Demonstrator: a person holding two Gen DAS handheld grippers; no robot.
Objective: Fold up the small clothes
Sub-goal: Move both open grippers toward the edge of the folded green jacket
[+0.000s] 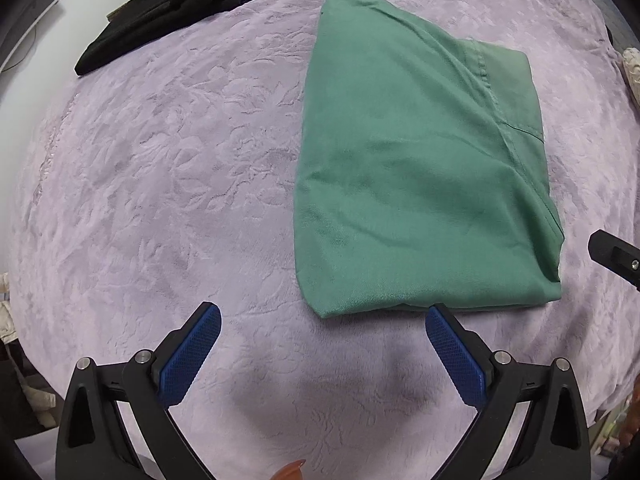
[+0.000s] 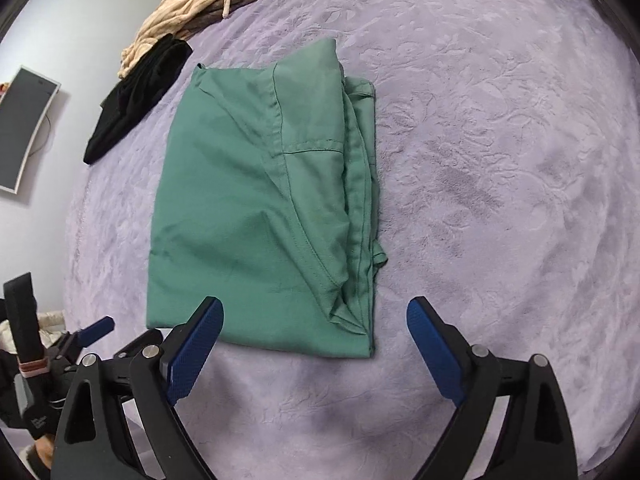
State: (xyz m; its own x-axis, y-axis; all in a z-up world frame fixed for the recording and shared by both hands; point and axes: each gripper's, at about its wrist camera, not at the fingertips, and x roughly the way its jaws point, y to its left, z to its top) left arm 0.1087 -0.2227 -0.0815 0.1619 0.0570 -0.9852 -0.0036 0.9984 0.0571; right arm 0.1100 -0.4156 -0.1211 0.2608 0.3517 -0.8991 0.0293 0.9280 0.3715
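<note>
A green garment (image 1: 420, 184) lies folded into a flat rectangle on the lilac bedspread (image 1: 160, 180). It also shows in the right wrist view (image 2: 256, 208), with layered edges along its right side. My left gripper (image 1: 324, 320) is open and empty, hovering just short of the garment's near edge, mostly to its left. My right gripper (image 2: 314, 312) is open and empty, its fingers straddling the garment's near right corner from above. The left gripper's tip (image 2: 96, 330) shows at the lower left of the right wrist view.
A black garment (image 1: 176, 12) lies at the far left, also in the right wrist view (image 2: 136, 96). Beige clothing (image 2: 192, 0) is bunched behind it. A dark monitor (image 2: 24, 128) hangs on the wall at left. The bedspread (image 2: 500, 160) spreads wide to the right.
</note>
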